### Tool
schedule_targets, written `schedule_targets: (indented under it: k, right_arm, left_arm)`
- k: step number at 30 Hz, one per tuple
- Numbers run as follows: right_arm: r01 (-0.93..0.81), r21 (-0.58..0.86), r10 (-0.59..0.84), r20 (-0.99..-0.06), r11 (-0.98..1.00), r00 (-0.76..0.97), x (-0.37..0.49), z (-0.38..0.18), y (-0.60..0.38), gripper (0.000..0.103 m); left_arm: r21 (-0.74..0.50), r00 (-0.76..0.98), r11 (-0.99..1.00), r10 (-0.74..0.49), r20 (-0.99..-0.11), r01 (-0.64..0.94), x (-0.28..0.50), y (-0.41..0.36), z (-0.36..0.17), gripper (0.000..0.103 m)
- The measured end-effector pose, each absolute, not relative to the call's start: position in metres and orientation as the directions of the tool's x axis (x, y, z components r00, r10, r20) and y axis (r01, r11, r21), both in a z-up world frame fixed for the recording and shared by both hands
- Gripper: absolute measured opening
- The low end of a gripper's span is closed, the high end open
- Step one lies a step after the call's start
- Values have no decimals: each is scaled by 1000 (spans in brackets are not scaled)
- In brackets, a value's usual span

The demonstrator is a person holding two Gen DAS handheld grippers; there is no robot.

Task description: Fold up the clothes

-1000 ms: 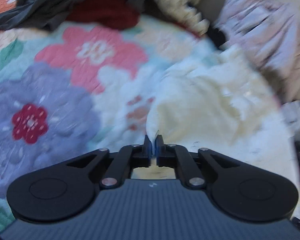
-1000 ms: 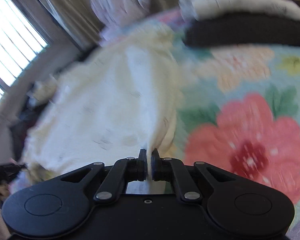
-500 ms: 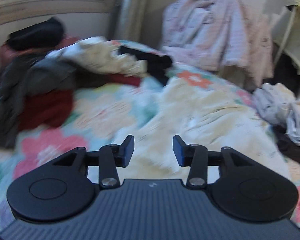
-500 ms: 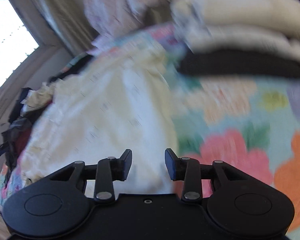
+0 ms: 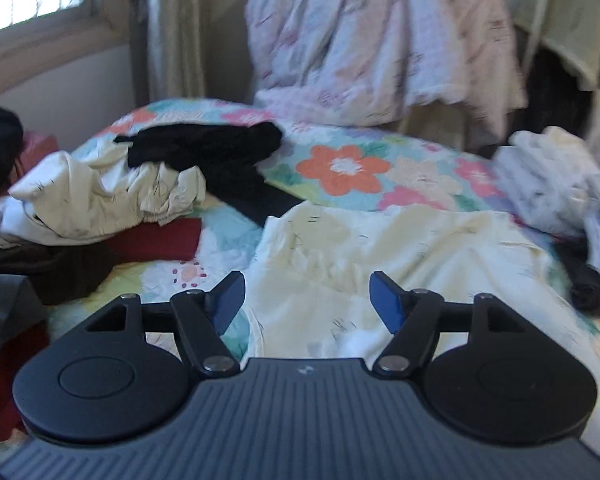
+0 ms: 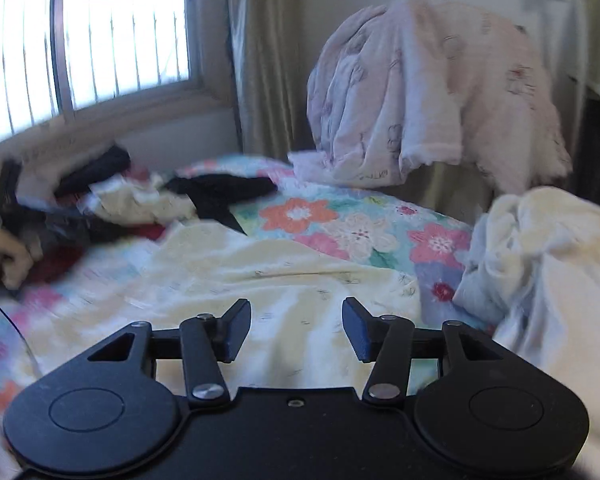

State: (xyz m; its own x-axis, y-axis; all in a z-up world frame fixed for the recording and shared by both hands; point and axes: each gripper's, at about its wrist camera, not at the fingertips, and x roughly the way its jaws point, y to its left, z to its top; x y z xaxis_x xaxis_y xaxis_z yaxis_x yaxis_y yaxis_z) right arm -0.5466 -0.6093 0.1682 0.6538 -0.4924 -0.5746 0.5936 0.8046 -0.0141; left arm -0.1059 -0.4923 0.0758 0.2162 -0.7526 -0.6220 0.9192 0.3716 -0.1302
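The left gripper (image 5: pixel 307 300) hangs above the bed with its jaws opening and nothing between them; the right gripper (image 6: pixel 296 330) does the same, empty; both seem lifted clear so a fold can settle. Below them the pale yellow garment (image 5: pixel 400 248) lies spread on the flowered quilt (image 5: pixel 344 168), probably laid flat for the next fold; to the left sits a heap of unfolded clothes (image 5: pixel 100 196); to the right a white bundle (image 6: pixel 548 248), seemingly set aside.

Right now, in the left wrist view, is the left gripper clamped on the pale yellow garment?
No. The left gripper has its jaws apart and opening, with the pale yellow garment lying loose on the bed below, not pinched between them.
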Motion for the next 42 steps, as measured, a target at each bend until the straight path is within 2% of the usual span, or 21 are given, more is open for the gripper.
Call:
schedule_targets:
  k: [4,6,8,9,12,18,20,22,24,25,26,27,28,29,30,31,33,35,37,40,42]
  right_arm:
    - [549,-190,-526,-642,814,557,-501,122,-656,54]
    - [533,-210,-517,-673,819,529,-485,100,-679,49]
    - [527,-252,-530,-696,812,484,-472,82,-694,44]
    - [522,-271,-536,-705,808,464,-466,73,-702,44]
    - [520,-283,-539,-713,806,448,-454,59,-723,42]
    - [522,-279,-526,-741,806,417,-431,19,-774,42]
    - [536,-327,-557,-753,778,350,-425,1,-789,42]
    - [580,-347,-587,-753,737,297,-423,-10,-802,42]
    - [645,-272,-569,-762,714,309,-429,-14,-812,42]
    - [674,-233,-559,-767,701,316,-432,-15,-817,35]
    - [692,-204,-556,-762,692,331,-435,-14,-820,21]
    - [714,-192,-570,-750,674,336,-438,-11,-823,1]
    - [735,-179,-585,-736,654,341,-442,-6,-825,1]
    - [755,-169,-610,-710,634,353,-448,2,-826,1]
    - [774,-163,-639,-678,612,363,-455,12,-825,1]
    - [791,-159,-668,-646,591,369,-462,21,-825,1]
    - [810,-225,-734,-596,542,326,-471,36,-822,1]
    - [819,-301,-791,-549,488,270,-478,46,-823,0]
    - [853,-281,-808,-539,439,238,-489,54,-831,0]
    - [874,-258,-794,-573,411,204,-494,48,-849,0]
    - [865,-277,-753,-639,419,160,-487,28,-866,0]
  left_arm:
    - [-101,185,311,-763,-620,945,-106,-531,48,68]
    - [-16,223,304,-734,-641,953,-108,-546,36,68]
    - [103,297,298,-738,-605,949,-114,-552,30,68]
    - [115,291,278,-756,-586,954,-114,-554,29,69]
    - [79,222,218,-779,-587,973,-107,-567,20,71]
    - [18,205,261,-712,-671,965,-80,-615,-8,72]
    - [16,193,253,-696,-691,967,-76,-628,-16,73]
    - [9,186,260,-667,-721,966,-71,-639,-24,82]
    - [13,197,283,-634,-748,959,-66,-649,-33,96]
    - [35,216,296,-606,-765,954,-66,-656,-40,97]
    - [56,230,303,-578,-783,951,-65,-662,-46,97]
    - [62,231,303,-561,-795,951,-63,-667,-52,96]
    - [53,222,304,-556,-801,951,-61,-669,-57,93]
    - [29,211,313,-566,-797,949,-59,-669,-59,66]
    - [-6,195,325,-584,-788,946,-57,-667,-59,21]
    - [-46,175,336,-597,-783,941,-55,-666,-58,8]
    - [-59,189,353,-628,-755,934,-54,-662,-52,8]
    - [-10,246,359,-660,-710,933,-57,-660,-43,7]
    - [19,292,372,-692,-660,928,-57,-656,-32,7]
    - [-17,277,383,-697,-661,924,-50,-659,-29,8]
    - [-49,253,387,-688,-680,921,-47,-662,-34,9]
